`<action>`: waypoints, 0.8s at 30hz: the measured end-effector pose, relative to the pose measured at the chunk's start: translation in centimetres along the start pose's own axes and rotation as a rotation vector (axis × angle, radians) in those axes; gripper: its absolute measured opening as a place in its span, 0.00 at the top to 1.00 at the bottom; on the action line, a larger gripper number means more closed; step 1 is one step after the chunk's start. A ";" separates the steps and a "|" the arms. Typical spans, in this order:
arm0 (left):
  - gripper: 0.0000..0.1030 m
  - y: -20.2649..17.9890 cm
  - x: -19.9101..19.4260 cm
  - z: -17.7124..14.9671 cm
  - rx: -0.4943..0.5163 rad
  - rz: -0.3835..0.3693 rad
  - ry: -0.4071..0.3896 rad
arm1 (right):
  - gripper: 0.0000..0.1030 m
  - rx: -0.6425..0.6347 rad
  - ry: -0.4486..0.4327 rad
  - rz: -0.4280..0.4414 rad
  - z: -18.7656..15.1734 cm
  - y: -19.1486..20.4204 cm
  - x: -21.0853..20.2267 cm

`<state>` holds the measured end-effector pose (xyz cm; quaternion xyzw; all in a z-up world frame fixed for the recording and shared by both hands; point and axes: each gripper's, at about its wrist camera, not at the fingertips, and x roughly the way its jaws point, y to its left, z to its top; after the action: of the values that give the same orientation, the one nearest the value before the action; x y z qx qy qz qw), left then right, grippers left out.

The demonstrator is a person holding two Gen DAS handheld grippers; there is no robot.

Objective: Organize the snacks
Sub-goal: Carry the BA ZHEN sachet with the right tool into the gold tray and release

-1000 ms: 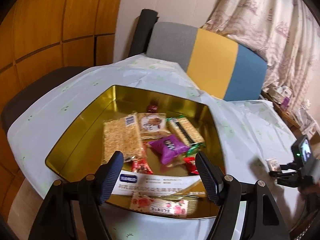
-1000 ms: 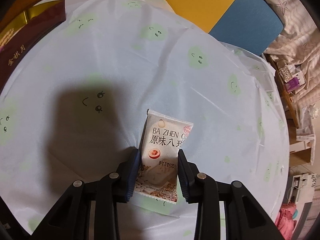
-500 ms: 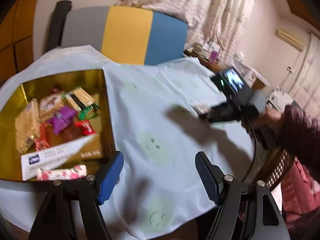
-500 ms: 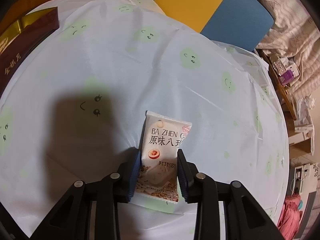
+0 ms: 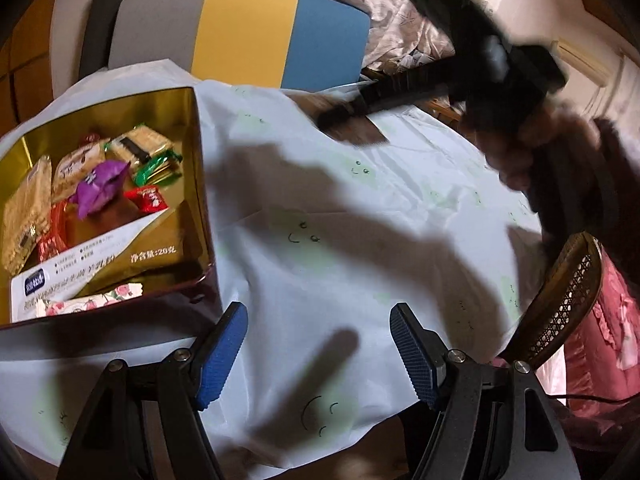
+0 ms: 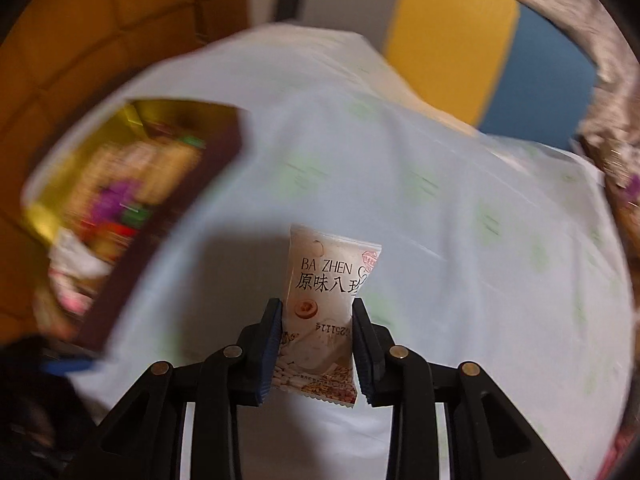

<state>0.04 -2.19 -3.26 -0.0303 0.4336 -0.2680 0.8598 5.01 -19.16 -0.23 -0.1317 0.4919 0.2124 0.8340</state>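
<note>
- Two views share one round table under a pale blue cloth (image 5: 360,240) printed with faint green smiley faces; a chair (image 5: 240,28) with grey, yellow and blue back panels stands behind it at the top of both frames, and a patterned curtain (image 5: 400,20) hangs at upper right.
- At the left of the left wrist view sits a gold-lined tin (image 5: 198,168) with dark red outer walls, holding mixed wrapped snacks: a purple packet (image 5: 100,188), a green one (image 5: 156,168), a red one (image 5: 150,198) and a long white sachet (image 5: 80,268).
- At bottom centre of that view the left gripper (image 5: 318,354) is spread wide over bare cloth, its blue pads (image 5: 220,356) gripping nothing.
- At upper right of that view the right gripper (image 5: 500,68) shows as a dark blur.
- In the right wrist view the tin (image 6: 168,216) is blurred at left centre.
- At lower centre the right gripper (image 6: 316,344) is clenched on a white snack packet (image 6: 328,304), pads pressing its two side edges.
- That packet, marked "BA ZHEN" with Chinese characters and a grain picture at its near end, is held above the cloth, apart from the tin, its long axis pointing up the frame, away from the camera.
</note>
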 end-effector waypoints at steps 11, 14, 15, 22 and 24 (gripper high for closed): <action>0.30 1.3 1.3 -0.1 -0.051 -0.012 0.036 | 0.68 -0.281 -0.026 0.273 4.9 12.7 0.7; 0.31 1.4 1.6 -0.2 -0.057 -0.011 0.048 | 0.68 -0.311 0.013 0.282 5.4 14.1 2.7; 0.31 1.4 1.7 -0.3 -0.058 -0.010 0.051 | 0.68 -0.322 0.025 0.282 5.4 14.3 3.1; 0.32 1.2 2.0 -0.3 -0.054 -0.004 0.054 | 0.67 -0.354 0.094 0.265 5.4 15.4 6.0; 0.32 1.1 2.0 -0.4 -0.052 -0.001 0.054 | 0.66 -0.357 0.102 0.256 5.1 15.4 6.4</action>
<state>1.22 -2.11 -5.26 -0.0456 0.4636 -0.2577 0.8465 4.20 -2.02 -3.55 -0.2245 0.5008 0.3931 0.7378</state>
